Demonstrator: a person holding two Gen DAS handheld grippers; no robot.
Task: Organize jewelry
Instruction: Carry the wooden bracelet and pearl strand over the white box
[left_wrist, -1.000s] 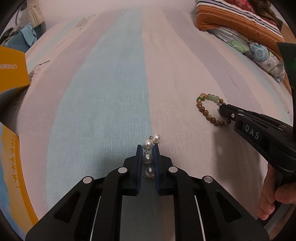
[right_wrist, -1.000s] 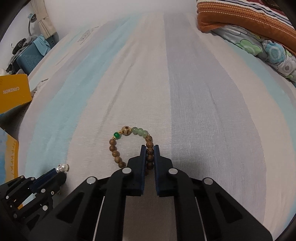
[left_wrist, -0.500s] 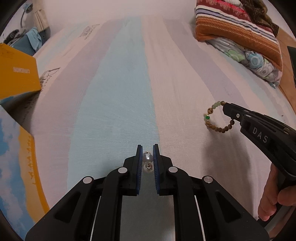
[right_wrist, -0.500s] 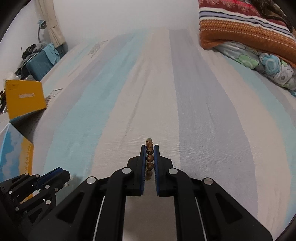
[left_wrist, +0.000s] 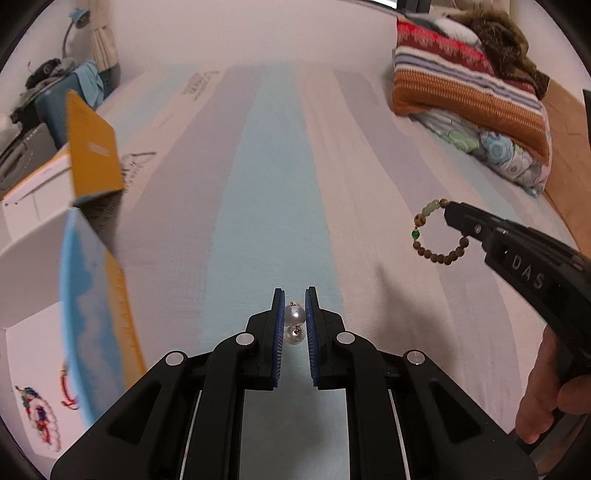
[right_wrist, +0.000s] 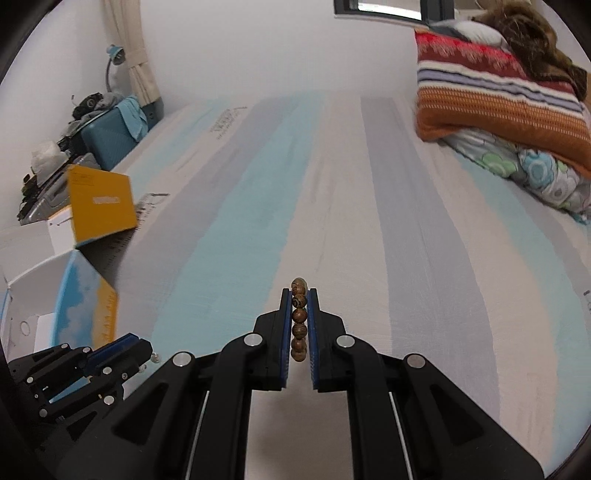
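My left gripper (left_wrist: 294, 299) is shut on a pearl piece (left_wrist: 294, 314), with two white pearls showing between its blue pads, held above the striped bedsheet (left_wrist: 266, 177). My right gripper (right_wrist: 298, 295) is shut on a wooden bead bracelet (right_wrist: 299, 317), seen edge-on between its pads. In the left wrist view the bracelet (left_wrist: 434, 251) hangs as a ring with pale green beads from the right gripper (left_wrist: 448, 212), off the sheet. An open white box (left_wrist: 33, 266) with a blue and orange flap stands at the left; it also shows in the right wrist view (right_wrist: 40, 291).
A folded striped blanket and floral quilt (right_wrist: 498, 107) lie at the far right of the bed. An orange box flap (right_wrist: 101, 206) stands up at the left edge. A teal case (right_wrist: 110, 136) and clutter sit beyond the bed's left side.
Both grippers have risen from the sheet with their jewelry. The bracelet left the sheet and now hangs free. The views tilted up and the open box came into sight at the left.
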